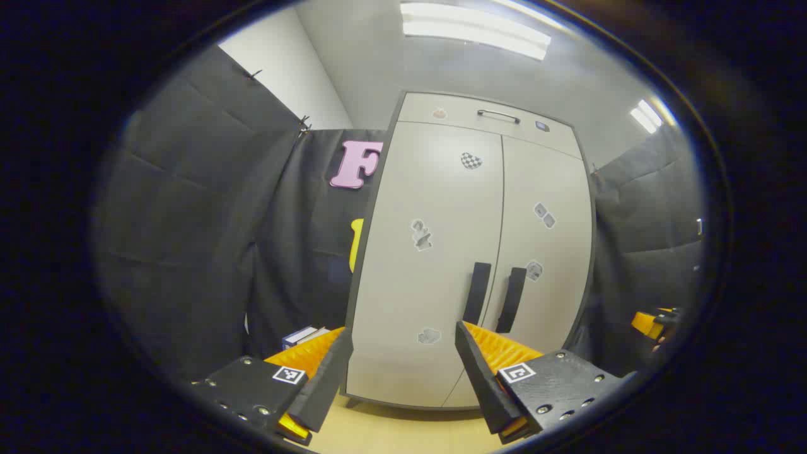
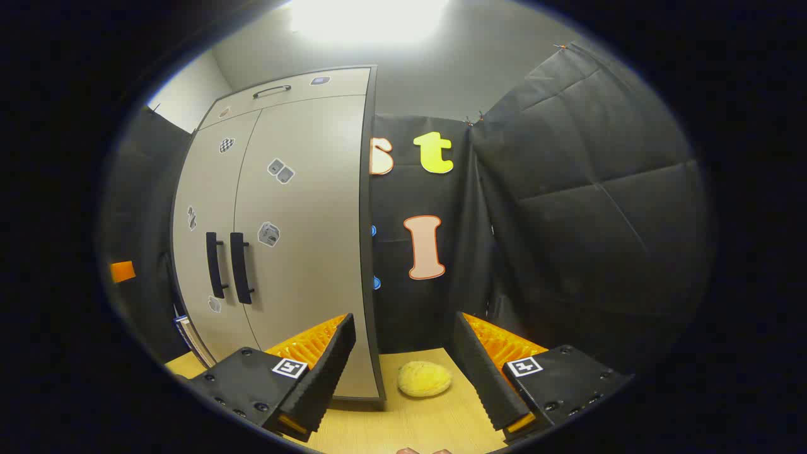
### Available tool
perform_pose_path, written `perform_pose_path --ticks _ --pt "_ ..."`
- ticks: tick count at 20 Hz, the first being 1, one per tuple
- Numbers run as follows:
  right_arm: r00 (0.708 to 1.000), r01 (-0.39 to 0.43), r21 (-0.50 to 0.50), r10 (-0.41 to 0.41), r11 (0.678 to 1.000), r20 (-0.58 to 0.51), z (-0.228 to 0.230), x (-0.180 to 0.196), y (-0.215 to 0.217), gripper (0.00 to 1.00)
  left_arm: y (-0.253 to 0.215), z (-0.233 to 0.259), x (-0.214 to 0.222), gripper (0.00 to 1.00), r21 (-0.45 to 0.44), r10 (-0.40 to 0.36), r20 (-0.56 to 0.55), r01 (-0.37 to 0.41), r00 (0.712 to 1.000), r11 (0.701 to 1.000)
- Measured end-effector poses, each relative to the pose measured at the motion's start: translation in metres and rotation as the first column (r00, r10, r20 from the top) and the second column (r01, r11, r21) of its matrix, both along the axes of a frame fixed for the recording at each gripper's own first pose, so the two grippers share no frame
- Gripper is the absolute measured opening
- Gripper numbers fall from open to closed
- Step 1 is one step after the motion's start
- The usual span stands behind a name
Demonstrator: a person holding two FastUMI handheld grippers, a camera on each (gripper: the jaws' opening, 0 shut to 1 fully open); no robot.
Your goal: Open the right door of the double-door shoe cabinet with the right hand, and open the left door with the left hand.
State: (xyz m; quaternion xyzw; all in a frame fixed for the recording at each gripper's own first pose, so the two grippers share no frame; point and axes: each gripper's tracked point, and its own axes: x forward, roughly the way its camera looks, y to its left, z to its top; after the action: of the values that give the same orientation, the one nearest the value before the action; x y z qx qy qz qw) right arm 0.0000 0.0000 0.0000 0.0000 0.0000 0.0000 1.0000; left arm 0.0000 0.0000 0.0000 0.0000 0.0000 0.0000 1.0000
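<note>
Left gripper view, read left to right: booth cloth, then the shoe cabinet [image 1: 441, 252], upright on the pale wood floor [image 1: 403, 435], both doors shut. The left door [image 1: 422, 208] and right door [image 1: 542, 252] meet at a centre seam; the left handle [image 1: 477, 293] and right handle [image 1: 510, 299] are seen as two dark vertical bars just either side of it, low on the doors. A drawer with a metal pull [image 1: 498, 115] sits across the top. The left gripper [image 1: 403, 353] is held spread, nothing between its fingers, well short of the cabinet and aimed at the left door panel, slightly left of its handle. Another gripper [image 1: 652, 323] is glimpsed at the far right edge; its state cannot be told there.

Right gripper view, left to right: the cabinet is seen obliquely on the left, handles [image 2: 228, 265] paired at mid height. The right gripper [image 2: 403, 353] is likewise spread and empty, pointed past the cabinet's right corner at the cloth. A yellow rounded object [image 2: 424, 379] lies on the floor just beside that corner.

Judgement: neither door is started; approach is the step in hand. The right gripper is best swung leftward until the right-hand bar is centred between its fingers, fingers kept wide until the bar is straddled, then closed and drawn along the door's arc rather than straight back. The yellow object near the right door's swing may be nudged
</note>
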Motion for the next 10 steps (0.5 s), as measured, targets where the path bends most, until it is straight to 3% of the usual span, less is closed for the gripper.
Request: perform_pose_path --ticks 1,2,3,5,6,10 --pt "1.000 -0.008 -0.004 0.008 1.000 -0.002 -0.001 0.000 -0.002 0.94 0.000 0.000 -0.001 0.95 0.000 0.009 0.002 -0.009 1.000 1.000" --pt "1.000 -0.015 -0.007 0.015 1.000 -0.007 -0.002 0.001 -0.004 0.99 -0.002 0.000 -0.002 0.95 -0.001 0.016 0.002 -0.016 1.000 1.000" --pt "1.000 -0.021 -0.008 0.021 1.000 -0.012 -0.004 0.001 -0.007 0.94 -0.004 -0.001 -0.002 0.95 -0.003 0.025 0.001 -0.025 1.000 1.000" --pt "0.999 -0.039 -0.010 0.038 0.999 -0.021 -0.007 0.002 -0.010 0.99 -0.006 -0.002 -0.004 0.95 -0.008 0.041 -0.004 -0.041 0.999 0.999" --pt "0.999 -0.049 -0.014 0.048 0.999 -0.022 -0.009 0.003 -0.013 0.94 -0.009 -0.002 -0.005 0.95 -0.009 0.051 -0.005 -0.051 0.999 0.999" --pt "0.995 -0.098 -0.021 0.097 0.995 -0.036 -0.015 0.008 -0.020 0.94 -0.019 0.000 -0.017 0.95 -0.004 0.086 -0.013 -0.086 0.996 0.996"
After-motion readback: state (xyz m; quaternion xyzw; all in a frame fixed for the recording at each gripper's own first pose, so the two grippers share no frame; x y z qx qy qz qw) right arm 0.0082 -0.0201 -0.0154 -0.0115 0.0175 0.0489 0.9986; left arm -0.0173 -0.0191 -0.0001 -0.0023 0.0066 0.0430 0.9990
